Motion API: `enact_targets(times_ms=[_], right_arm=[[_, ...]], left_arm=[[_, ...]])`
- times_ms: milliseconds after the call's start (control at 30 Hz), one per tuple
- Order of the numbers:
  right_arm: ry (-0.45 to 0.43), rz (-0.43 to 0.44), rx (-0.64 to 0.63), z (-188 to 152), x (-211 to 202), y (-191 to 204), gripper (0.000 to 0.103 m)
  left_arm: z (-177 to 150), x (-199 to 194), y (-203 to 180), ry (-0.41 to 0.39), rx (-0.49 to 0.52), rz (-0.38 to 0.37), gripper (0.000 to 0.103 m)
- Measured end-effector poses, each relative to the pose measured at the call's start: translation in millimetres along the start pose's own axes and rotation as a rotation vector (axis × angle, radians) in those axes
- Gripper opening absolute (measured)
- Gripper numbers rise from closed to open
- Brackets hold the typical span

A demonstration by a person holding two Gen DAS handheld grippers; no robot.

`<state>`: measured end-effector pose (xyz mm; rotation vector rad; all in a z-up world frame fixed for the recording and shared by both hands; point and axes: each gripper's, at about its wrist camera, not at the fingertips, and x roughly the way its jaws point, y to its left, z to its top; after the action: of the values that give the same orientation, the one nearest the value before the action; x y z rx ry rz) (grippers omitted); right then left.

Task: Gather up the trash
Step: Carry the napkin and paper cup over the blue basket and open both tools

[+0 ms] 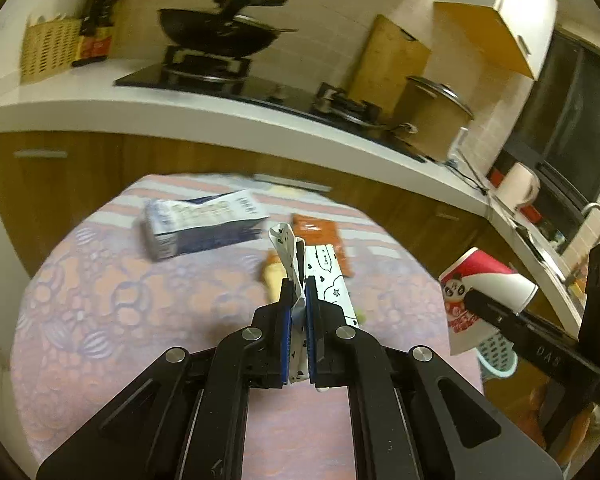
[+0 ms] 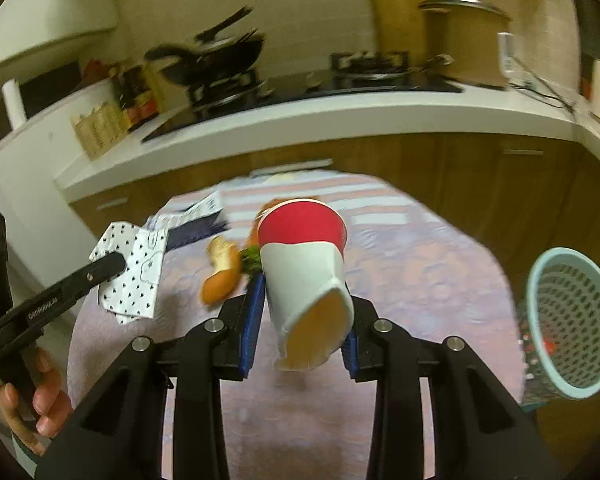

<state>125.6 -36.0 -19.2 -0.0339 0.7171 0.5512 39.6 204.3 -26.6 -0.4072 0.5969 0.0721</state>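
The left gripper (image 1: 299, 292), at lower centre of its view, was clamped tight on a spotted white wrapper (image 1: 290, 256). The right gripper (image 2: 304, 312) squeezed a red-and-white paper cup (image 2: 306, 264), mouth toward the camera, nothing visible inside. At the right edge stood a pale blue basket (image 2: 572, 320) holding something red. A carton (image 1: 204, 228), an orange packet (image 1: 320, 236) and bread (image 2: 222, 276) lay on the table (image 1: 120, 300).

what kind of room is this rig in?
A home kitchen, most likely. A wok sits on a gas hob set in a white counter, a lidded pot stands by a cutting board, and there is a tap farther along.
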Motion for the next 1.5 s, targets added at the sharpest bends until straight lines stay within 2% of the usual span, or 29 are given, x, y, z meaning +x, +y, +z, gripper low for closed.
enact_targets(times_ms=[133,200,633,967,1200,1500], right_arm=[[-0.035,-0.051,0.018,3,-17,-23,0.030],[-0.036,-0.041,0.044,3,-23,-35,0.030],[-0.089,-0.134,0.127,-5,-56,-103,0.030],[-0.094,-0.230,0.251,-24,-72,-185,0.031],[-0.061,-0.399,0.383,-44,-77,-250,0.031],[0.053,-0.447,0.539,-82,-49,-328,0.031]], left_arm=[[-1,7,-32,0.009,0.046,-0.037,0.004],[0,13,-46,0.021,0.077,-0.013,0.004],[-1,46,-136,0.065,0.209,-0.120,0.004],[-19,90,-216,0.132,0.311,-0.205,0.004],[-31,135,-265,0.212,0.379,-0.249,0.005],[-69,199,-328,0.355,0.403,-0.331,0.005]])
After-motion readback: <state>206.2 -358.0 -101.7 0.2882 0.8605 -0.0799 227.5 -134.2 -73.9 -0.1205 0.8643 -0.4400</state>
